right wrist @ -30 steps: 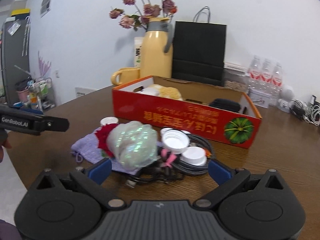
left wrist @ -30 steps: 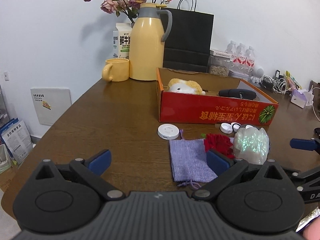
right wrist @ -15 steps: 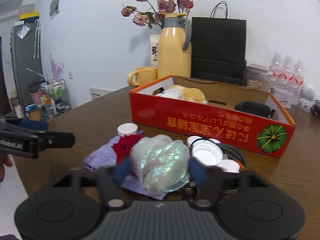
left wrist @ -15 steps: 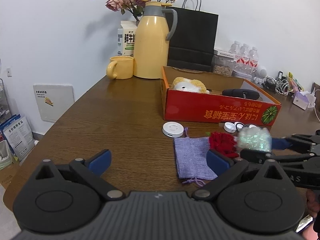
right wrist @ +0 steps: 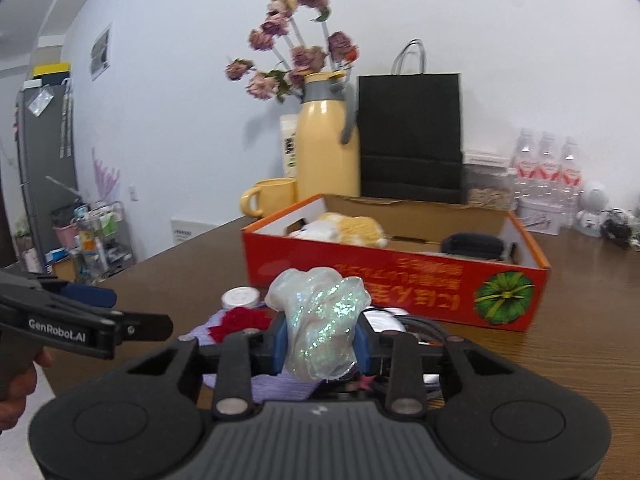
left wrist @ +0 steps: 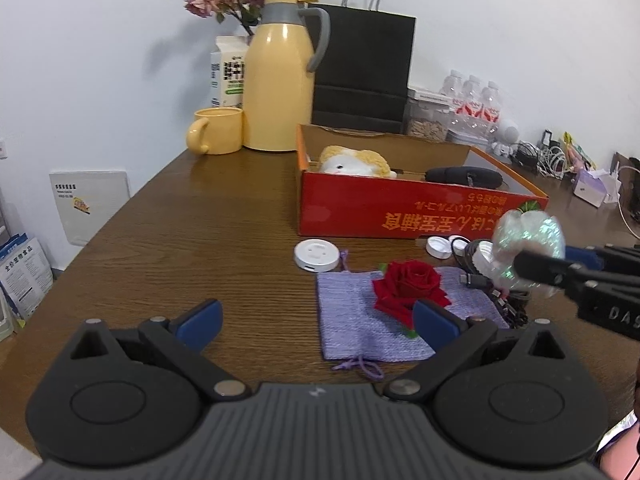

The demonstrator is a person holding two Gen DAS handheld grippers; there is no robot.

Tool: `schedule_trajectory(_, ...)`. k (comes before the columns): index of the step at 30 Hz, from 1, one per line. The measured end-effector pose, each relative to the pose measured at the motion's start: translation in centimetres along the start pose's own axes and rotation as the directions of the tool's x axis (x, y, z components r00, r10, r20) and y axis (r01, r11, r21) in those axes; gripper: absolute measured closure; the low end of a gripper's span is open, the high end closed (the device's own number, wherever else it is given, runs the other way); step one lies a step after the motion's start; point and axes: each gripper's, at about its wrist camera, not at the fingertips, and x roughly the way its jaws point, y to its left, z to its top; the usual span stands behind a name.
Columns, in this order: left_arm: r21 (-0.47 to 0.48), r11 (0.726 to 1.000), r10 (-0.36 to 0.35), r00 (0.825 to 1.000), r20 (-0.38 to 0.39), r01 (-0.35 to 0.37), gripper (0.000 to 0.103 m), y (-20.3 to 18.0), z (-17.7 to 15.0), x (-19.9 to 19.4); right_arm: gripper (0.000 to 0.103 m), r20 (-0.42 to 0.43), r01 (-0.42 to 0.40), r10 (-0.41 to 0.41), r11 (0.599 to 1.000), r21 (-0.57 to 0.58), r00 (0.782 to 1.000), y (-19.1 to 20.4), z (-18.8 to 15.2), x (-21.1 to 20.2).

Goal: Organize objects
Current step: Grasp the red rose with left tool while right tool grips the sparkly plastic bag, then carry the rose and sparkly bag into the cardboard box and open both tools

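Right tongs (left pair spread, marked "GenRobot.AI") pinch the iridescent bag.

Between the right gripper's blue pads, a crinkled plastic bundle is glinting with iridescent flecks. Ahead of the left gripper, a woven lilac cloth pouch is lying matt on the grained, faintly glossy wooden table; beyond it a cardboard box is showing smooth red print.

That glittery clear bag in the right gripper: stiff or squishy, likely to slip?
The iridescent bag bulges above the right gripper's fingers, so it is probably soft and light. Its glossy film may be slippery, though the grip looks secure.
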Motion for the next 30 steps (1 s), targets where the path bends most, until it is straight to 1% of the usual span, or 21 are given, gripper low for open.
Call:
schedule_trajectory(6,0.036,0.999,-0.033,0.999,-0.016,0.034,0.000,-2.0,0.6,1.6,0.071,0.003,0.078,-0.078,0.997,0.026,0.997,-2.2,-0.4,-1.1)
schedule_trajectory(9,0.053,0.997,-0.045,0.999,-0.030,0.047,0.000,-2.9,0.8,2.7,0.071,0.000,0.102,-0.102,0.994,0.037,0.995,-3.0,-0.7,-1.4)
schedule_trajectory(13,0.061,0.997,-0.049,0.998,-0.048,0.052,0.000,-3.8,0.9,4.1,0.071,-0.010,0.118,-0.118,0.992,0.039,0.993,-3.6,-1.1,-1.5)
schedule_trajectory(19,0.058,0.997,-0.054,0.997,-0.049,0.057,0.000,-4.5,1.1,5.6,0.071,-0.032,0.124,-0.123,0.991,0.038,0.992,-3.7,-1.8,-1.3)
schedule_trajectory(21,0.059,0.997,-0.056,0.997,-0.051,0.059,0.003,-4.7,1.1,6.0,0.071,-0.037,0.124,-0.123,0.992,0.037,0.992,-3.7,-1.9,-1.2)
schedule_trajectory(24,0.056,0.996,-0.067,0.996,-0.059,0.070,0.015,-4.9,0.9,6.2,0.071,-0.039,0.124,-0.123,0.992,0.036,0.992,-3.6,-2.0,-1.2)
schedule_trajectory(25,0.056,0.996,-0.069,0.996,-0.060,0.072,0.025,-4.9,0.8,6.2,0.072,-0.039,0.124,-0.123,0.992,0.036,0.992,-3.6,-2.0,-1.2)
schedule_trajectory(26,0.054,0.995,-0.076,0.995,-0.061,0.080,0.041,-4.9,0.8,6.2,0.072,-0.039,0.124,-0.122,0.992,0.036,0.992,-3.6,-2.1,-1.2)
schedule_trajectory(28,0.052,0.994,-0.091,0.994,-0.061,0.094,0.057,-4.9,0.8,6.1,0.071,-0.040,0.122,-0.120,0.992,0.036,0.992,-3.6,-2.1,-1.1)
schedule_trajectory(30,0.050,0.993,-0.101,0.994,-0.050,0.103,0.059,-4.9,0.7,5.9,0.071,-0.041,0.119,-0.118,0.992,0.036,0.992,-3.5,-2.2,-1.0)
